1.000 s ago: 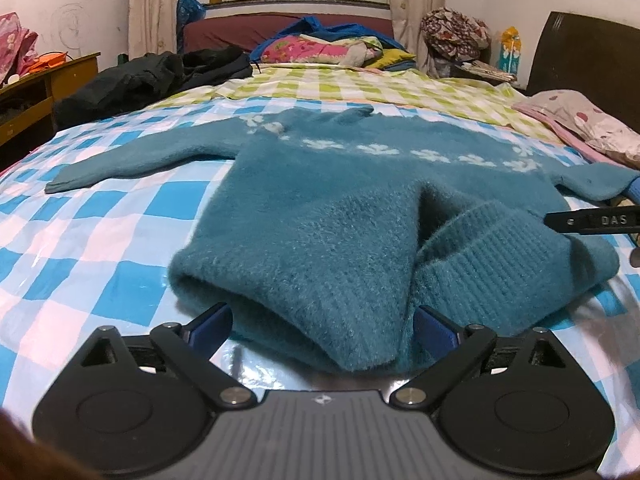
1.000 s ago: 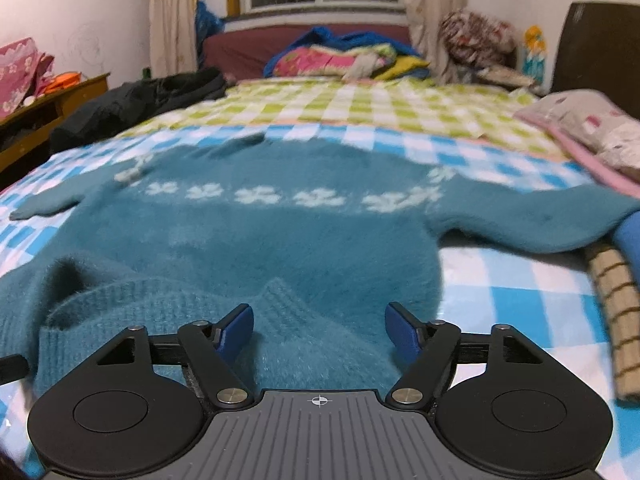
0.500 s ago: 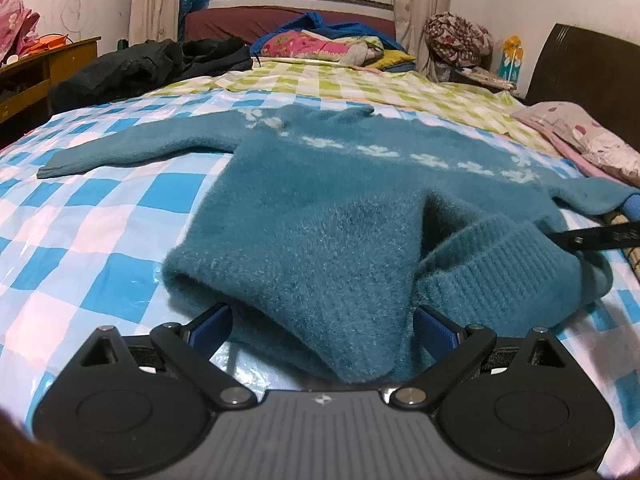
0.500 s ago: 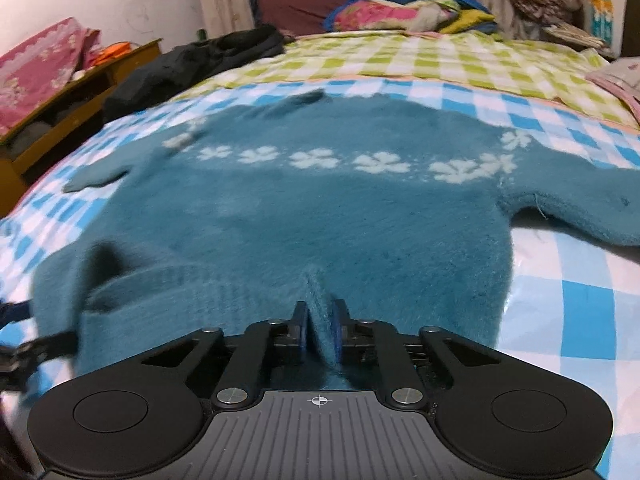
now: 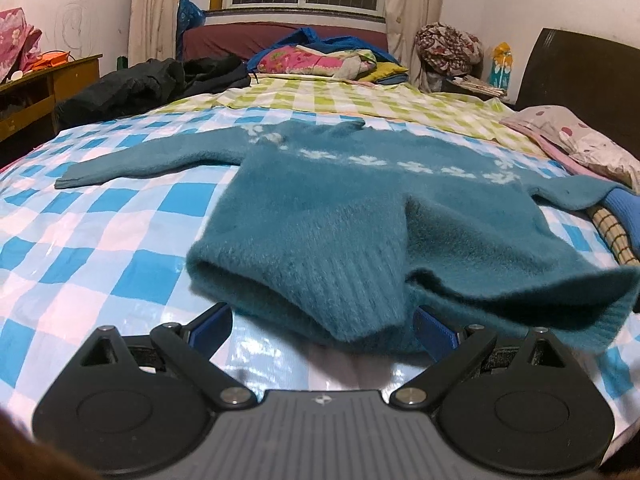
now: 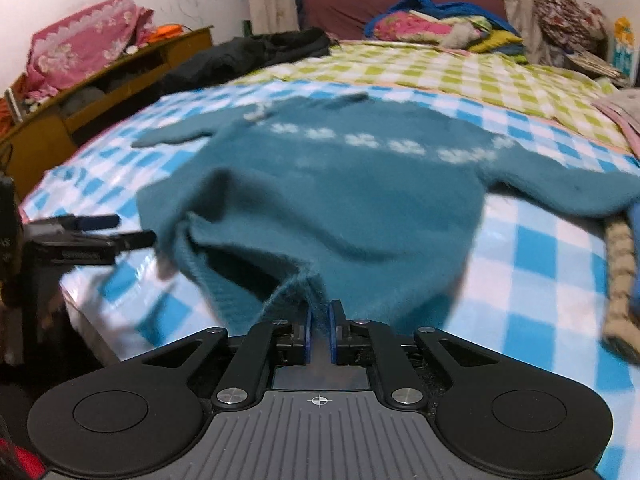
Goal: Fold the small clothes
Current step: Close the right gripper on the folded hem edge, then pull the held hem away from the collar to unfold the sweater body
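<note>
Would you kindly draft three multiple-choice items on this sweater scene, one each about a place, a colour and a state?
1. Where does the sweater lie?
A. on the checked bed cover
B. on the wooden desk
C. on the floor

2. What colour is the sweater?
A. red
B. teal
C. yellow

3. How is the right gripper?
A. wide open
B. out of view
C. shut on the sweater's hem

Answers:
1 A, since blue and white checks surround it.
2 B, as both views show teal knit with white flowers.
3 C, as its fingers pinch the fabric, while the left gripper stays open.
</note>
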